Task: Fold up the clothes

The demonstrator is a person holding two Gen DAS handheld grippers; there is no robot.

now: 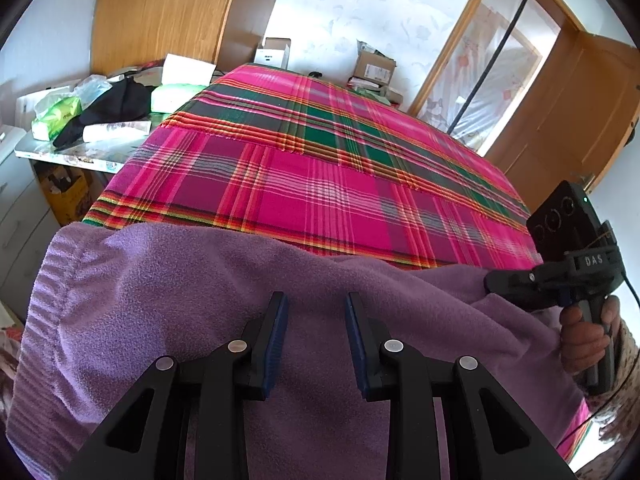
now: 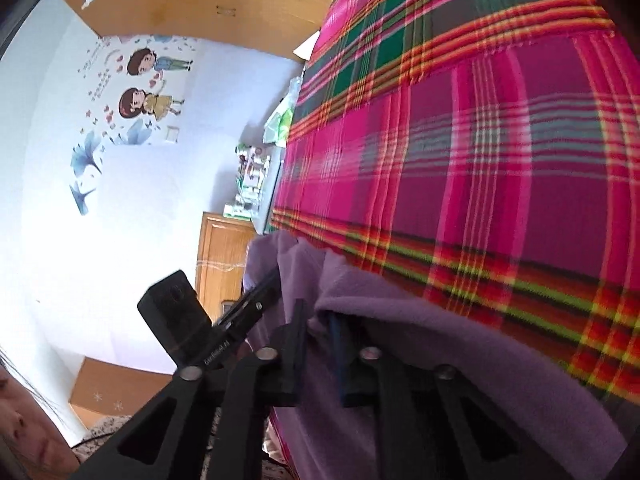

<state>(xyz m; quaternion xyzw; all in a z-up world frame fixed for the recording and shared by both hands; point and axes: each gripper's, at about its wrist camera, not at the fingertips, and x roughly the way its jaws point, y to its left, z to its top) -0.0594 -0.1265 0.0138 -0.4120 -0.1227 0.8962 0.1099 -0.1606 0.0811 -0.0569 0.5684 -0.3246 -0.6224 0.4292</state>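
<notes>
**Fleece at near edge of bed, right side pinched**

We see a purple fleece [image 1: 192, 300] lying at the near edge of the bed, on top of the plaid cover [image 1: 320, 168]. Fabric is soft, matte, slightly napped. A ribbed band runs along its left end, gathered where it meets the body. The cloth is rumpled, with broad folds running across it, not flat. It drapes over the bed edge on the near side.

Left gripper [image 1: 316, 340]: jaws spread, blue pads facing each other with a clear gap. It hovers over the middle of the fleece; we can't tell if the tips touch the cloth.

Right gripper [image 2: 318, 344]: jaws close together, pinching a fold of the fleece [image 2: 400, 320] at its right end. The cloth bunches up and wraps over the fingers there. In the left wrist view we see this gripper [image 1: 500, 282] at the fleece's right edge, held by a hand [image 1: 584, 340].

A cluttered table [image 1: 72, 152] stands just beside the bed's far left.
</notes>
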